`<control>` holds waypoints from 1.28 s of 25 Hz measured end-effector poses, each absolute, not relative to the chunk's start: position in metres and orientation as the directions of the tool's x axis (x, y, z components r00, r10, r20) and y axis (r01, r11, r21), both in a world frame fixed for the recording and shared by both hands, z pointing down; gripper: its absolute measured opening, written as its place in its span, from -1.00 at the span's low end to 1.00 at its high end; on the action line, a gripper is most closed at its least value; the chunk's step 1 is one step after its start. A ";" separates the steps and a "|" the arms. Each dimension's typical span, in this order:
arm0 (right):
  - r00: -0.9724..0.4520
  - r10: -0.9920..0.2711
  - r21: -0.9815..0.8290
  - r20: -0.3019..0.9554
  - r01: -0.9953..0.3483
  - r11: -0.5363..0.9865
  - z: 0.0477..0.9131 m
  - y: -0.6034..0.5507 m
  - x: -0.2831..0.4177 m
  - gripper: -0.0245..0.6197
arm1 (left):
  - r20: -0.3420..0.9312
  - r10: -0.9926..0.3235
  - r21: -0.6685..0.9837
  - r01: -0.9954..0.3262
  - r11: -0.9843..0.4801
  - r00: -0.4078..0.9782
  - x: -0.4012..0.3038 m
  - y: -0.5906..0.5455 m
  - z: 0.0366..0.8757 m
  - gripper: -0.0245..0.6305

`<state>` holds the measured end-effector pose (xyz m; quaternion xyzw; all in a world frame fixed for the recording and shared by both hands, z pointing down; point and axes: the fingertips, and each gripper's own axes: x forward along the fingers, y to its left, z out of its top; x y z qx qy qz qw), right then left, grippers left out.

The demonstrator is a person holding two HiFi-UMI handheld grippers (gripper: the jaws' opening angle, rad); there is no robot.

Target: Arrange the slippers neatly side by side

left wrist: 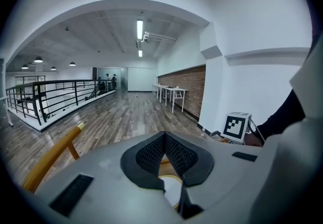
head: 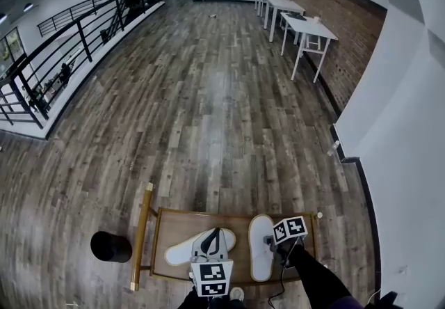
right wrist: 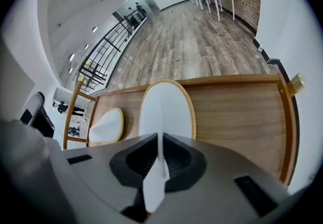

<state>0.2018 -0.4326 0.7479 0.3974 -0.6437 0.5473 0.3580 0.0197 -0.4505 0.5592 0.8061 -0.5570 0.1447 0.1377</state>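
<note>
Two white slippers with tan edges lie on a low wooden tray (head: 240, 225). The left slipper (head: 182, 250) lies slantwise. My left gripper (head: 217, 232) is over its right end, jaws shut, pinching its upper. In the left gripper view the jaws (left wrist: 165, 155) meet and white sole (left wrist: 170, 190) shows just under them. The right slipper (head: 261, 248) lies lengthwise, toe away from me. My right gripper (head: 272, 242) is shut on a thin white fold of it (right wrist: 159, 167), and the sole (right wrist: 166, 109) stretches ahead. The left slipper (right wrist: 106, 126) looks tented upward.
The tray has a gold frame with a post (head: 142, 231) at its left. A black round bin (head: 110, 246) stands left of it. A white wall (head: 403, 161) runs close on the right. White tables (head: 306, 29) and a black railing (head: 69, 50) are far off across the wood floor.
</note>
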 end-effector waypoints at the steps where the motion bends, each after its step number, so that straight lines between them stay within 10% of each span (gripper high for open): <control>1: -0.424 -0.121 -0.416 0.898 -0.905 0.086 0.749 -0.433 0.202 -0.86 | 0.388 -0.857 0.060 -0.937 -0.343 0.339 0.020 -0.450 0.560 -0.92; 19: -0.494 -0.162 -0.488 0.854 -0.869 0.080 0.735 -0.432 0.201 -0.67 | 0.394 -0.855 0.078 -0.939 -0.335 0.337 0.014 -0.442 0.564 -0.92; 32: -0.493 -0.500 -0.519 0.712 -0.849 0.097 0.647 -0.427 0.194 -0.67 | 0.458 -0.781 0.080 -0.894 -0.440 0.425 0.004 -0.435 0.611 -0.92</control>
